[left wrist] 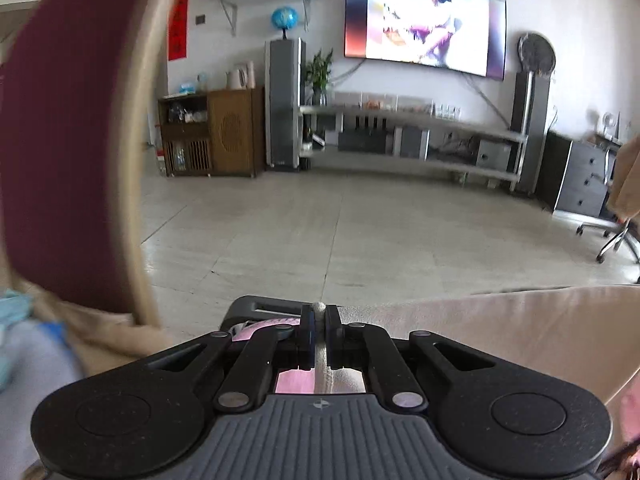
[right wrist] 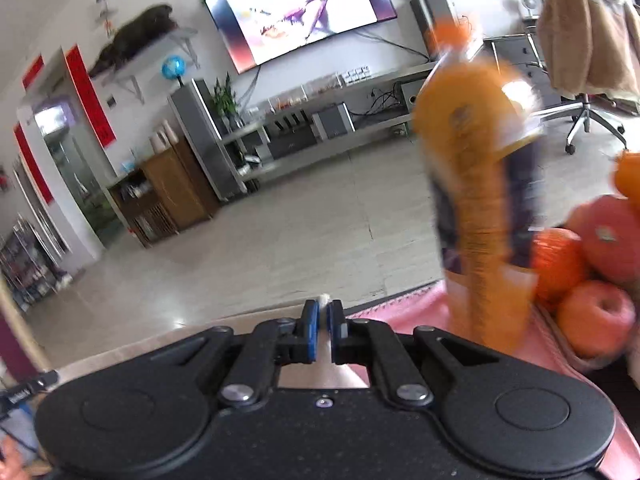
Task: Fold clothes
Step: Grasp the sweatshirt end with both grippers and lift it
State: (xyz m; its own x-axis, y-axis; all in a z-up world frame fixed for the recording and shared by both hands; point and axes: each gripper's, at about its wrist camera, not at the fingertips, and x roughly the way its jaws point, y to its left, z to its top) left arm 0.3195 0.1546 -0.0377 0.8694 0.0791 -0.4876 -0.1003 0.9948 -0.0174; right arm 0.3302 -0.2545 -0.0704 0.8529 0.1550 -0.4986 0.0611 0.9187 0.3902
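Both grippers are pinched onto cloth. Left gripper [left wrist: 319, 320] has its blue pads pressed together on a whitish edge of the pale garment [left wrist: 500, 328], which spreads off to the right of the fingers over a pink surface [left wrist: 294, 382] showing beneath. Right gripper [right wrist: 323, 318] likewise clamps a thin white fold of the same garment between its pads, held at the near edge of the pink surface. Just right of it stands a blurred orange bottle [right wrist: 480, 184], and beside that a pile of oranges and apples [right wrist: 592, 256]. Across the tiled floor [left wrist: 340, 232] hangs a television [left wrist: 424, 28].
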